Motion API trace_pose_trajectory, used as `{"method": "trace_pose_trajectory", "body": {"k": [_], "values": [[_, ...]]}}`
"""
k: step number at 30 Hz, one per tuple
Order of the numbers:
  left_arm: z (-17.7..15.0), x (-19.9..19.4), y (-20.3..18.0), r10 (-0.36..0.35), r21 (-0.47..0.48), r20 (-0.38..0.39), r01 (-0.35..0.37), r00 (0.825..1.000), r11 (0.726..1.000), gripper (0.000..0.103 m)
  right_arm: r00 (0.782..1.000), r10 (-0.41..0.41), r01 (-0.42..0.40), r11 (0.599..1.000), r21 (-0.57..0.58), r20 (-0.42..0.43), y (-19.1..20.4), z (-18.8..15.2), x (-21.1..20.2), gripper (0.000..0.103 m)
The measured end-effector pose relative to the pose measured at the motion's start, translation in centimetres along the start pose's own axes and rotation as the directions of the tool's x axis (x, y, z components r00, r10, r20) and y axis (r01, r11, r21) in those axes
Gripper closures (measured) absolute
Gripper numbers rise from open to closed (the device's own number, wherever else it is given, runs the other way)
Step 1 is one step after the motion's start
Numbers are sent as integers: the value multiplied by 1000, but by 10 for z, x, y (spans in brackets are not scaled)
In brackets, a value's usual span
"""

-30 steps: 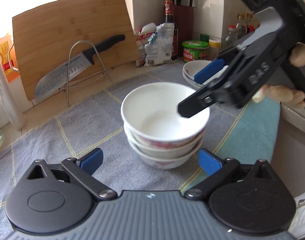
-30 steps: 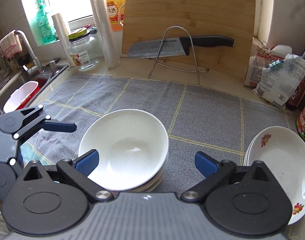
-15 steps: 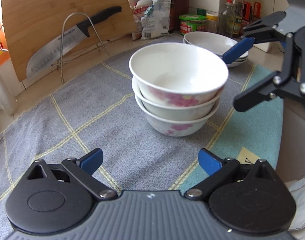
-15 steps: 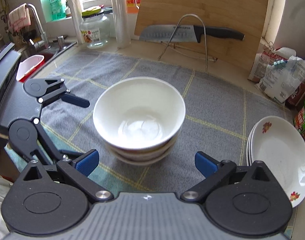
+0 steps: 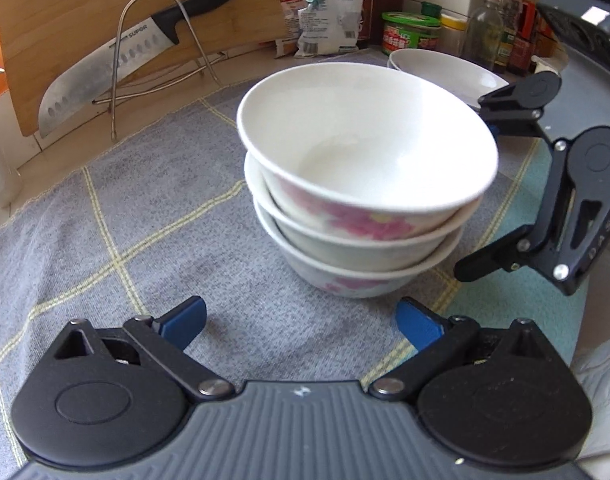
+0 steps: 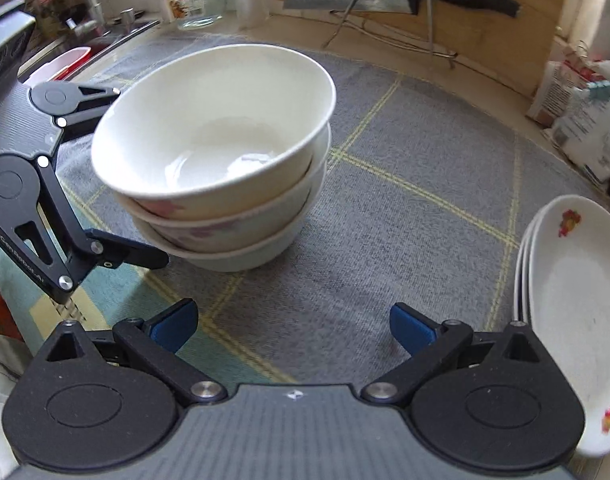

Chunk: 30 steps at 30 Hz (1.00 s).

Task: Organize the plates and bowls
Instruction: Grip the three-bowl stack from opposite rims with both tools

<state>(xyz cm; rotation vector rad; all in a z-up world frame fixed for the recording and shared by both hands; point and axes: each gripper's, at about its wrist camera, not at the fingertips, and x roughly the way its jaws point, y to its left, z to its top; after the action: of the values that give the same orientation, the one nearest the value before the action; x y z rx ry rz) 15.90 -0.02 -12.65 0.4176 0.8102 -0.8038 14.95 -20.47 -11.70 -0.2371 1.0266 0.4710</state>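
- So here's where we're at: three bowls nested into one bowl stack (image 5: 365,184) sitting on the grey checked cloth (image 5: 145,216) on the counter; the top bowl (image 6: 213,124) looks tipped, not seated flat in the one under it
- Our left gripper (image 5: 301,322) is low and just short of the stack, fingers spread wide, nothing between them; our right gripper (image 6: 293,322) is the same story, fingers apart and empty, with the stack ahead to its left
- The plate stack (image 6: 565,312) sits at the right edge of the right wrist view, well apart from the bowls; looks like three plates, hard to be sure
- What worries us: that tilted top bowl; if either gripper nudges the rim, we reckon it could slide off or rock the pile
- Glazed bowls are slick, so a pinch on one rim might slip
- The right gripper is close beside the plates; a careless swing could clip them
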Motion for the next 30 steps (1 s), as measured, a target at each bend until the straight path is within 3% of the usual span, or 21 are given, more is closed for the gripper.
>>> {"method": "trace_pose_trajectory", "body": {"k": [6,15,19,23,30], "values": [[0,6,-6,26,-51,-22,-27,999,998,1,998,56,-52,984,-168,20,-7,-1,7,0],[-3,6,-8,42,-65,7,-42,999,997,0,990,109,-86,971,-223,92,-14,-13,5,0],[-2,7,-5,4,-11,23,-4,1000,1000,0,987,105,-77,975,-210,124,-14,-18,3,0],[5,10,-1,-52,61,3,52,999,997,0,994,80,-65,980,-189,76,-13,-15,2,0],[15,18,8,-161,211,-21,162,987,964,0,996,83,-76,969,-234,17,-4,1,6,0]]}}
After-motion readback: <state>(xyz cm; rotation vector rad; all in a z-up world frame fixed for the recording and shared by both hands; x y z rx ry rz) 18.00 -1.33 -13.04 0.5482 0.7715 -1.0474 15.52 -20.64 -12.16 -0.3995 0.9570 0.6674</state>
